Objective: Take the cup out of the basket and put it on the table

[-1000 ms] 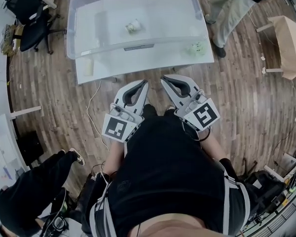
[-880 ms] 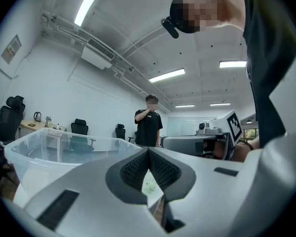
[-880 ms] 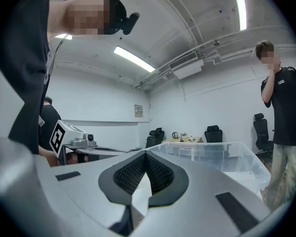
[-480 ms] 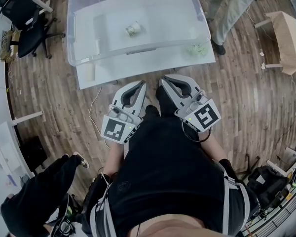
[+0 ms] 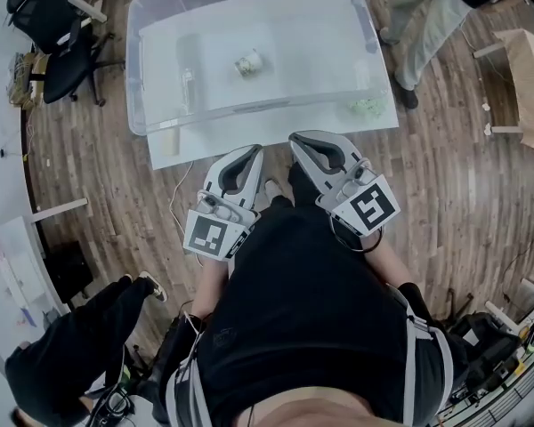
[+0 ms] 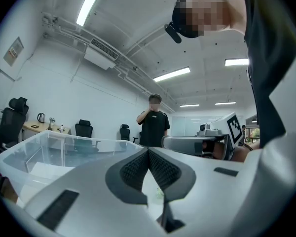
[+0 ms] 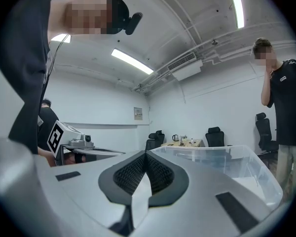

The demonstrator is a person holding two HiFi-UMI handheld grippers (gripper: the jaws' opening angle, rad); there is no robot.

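A small pale cup (image 5: 248, 63) lies on the floor of the clear plastic basket (image 5: 151, 114), which stands on the white table (image 5: 276, 130). Both grippers are held close to my chest, short of the table's near edge. My left gripper (image 5: 248, 154) is shut with nothing between its jaws, and so is my right gripper (image 5: 301, 140). In the left gripper view the shut left gripper (image 6: 148, 150) points past the basket's rim (image 6: 44, 143). In the right gripper view the shut right gripper (image 7: 146, 155) has the basket (image 7: 227, 163) to its right.
A crumpled greenish thing (image 5: 368, 107) lies on the table outside the basket, at the right corner. A person (image 6: 154, 125) stands beyond the table. Office chairs (image 5: 53, 16) stand at the far left, a wooden box (image 5: 527, 78) at the right. Another person's legs (image 5: 71, 354) show at the lower left.
The table and basket have slid a little lower and to the right in the head view. Both grippers stay shut at my chest, hardly moved.
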